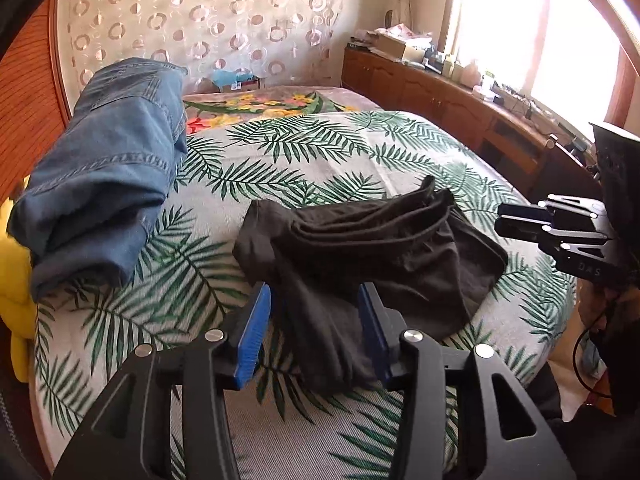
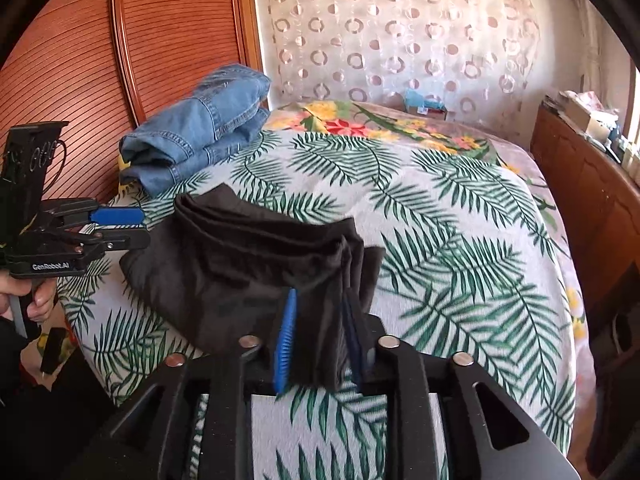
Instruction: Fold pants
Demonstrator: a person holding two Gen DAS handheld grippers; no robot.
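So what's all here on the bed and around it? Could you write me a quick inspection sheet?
Surface: bed cover with palm-leaf print.
Job's things: black pants partly folded, bunched; folded jeans beside the headboard.
Clutter: small box at the far edge.
Grippers: left gripper open astride black cloth; right gripper with cloth between its fingers, grip unclear.
Cables: black cable at the bedside.
Surroundings: wooden sideboard, circle-patterned curtain.

Left tool (image 1: 316,328): fingers spread wide, level, pointing forward. Right tool (image 2: 320,336): fingers set closer, cloth between the pads; grip uncertain.
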